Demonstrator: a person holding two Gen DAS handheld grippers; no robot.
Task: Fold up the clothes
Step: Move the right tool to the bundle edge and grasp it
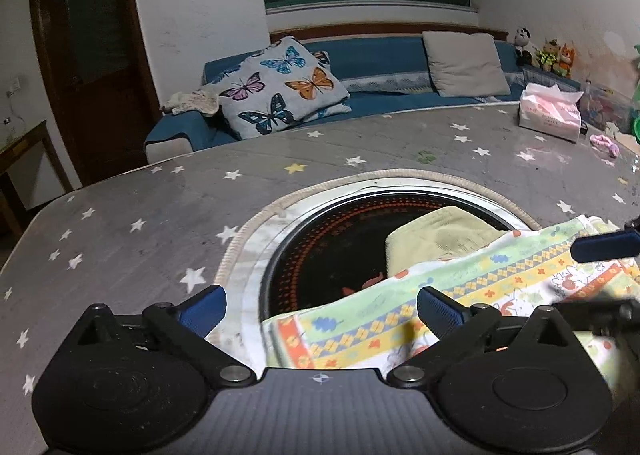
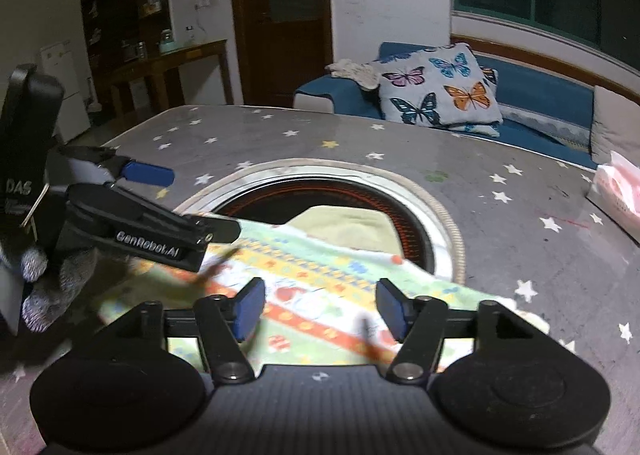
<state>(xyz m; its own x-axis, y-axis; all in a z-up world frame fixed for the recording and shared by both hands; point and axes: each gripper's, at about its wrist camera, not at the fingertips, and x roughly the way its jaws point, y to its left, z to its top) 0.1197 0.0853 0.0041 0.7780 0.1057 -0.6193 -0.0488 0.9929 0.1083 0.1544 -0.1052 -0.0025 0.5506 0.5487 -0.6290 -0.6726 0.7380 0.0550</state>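
I am holding both grippers low over the cloth (image 2: 320, 279), a patterned piece with striped bands that is lying on the star-print table (image 1: 120, 223), its far part draped over the round burner (image 1: 328, 239) set into the tabletop and partly covering a yellow-green towel (image 1: 436, 231) sitting there. The left gripper (image 1: 320, 311) is standing spread wide, pads clear, with the cloth's near-left corner lying between them but not pinched. The right gripper (image 2: 320, 309) is standing spread about halfway, the cloth passing under the gap, nothing clamped. Judgement: I am between grasps, with a fold laid or about to be taken. To do this step well, I am planning to pick two corners on the same edge, seat each pad fully over the hem rather than on a single wrinkle, lift both sides evenly and carry the edge across along the stripes so the layers line up; I am also watching that the towel underneath is not getting caught up with it. In the right wrist view the long axis is running from lower left to upper right, the stripes following it, the far end pointing toward the burner's right rim. The left gripper is crossing that view at left, a gloved hand (image 2: 44, 287) behind it.
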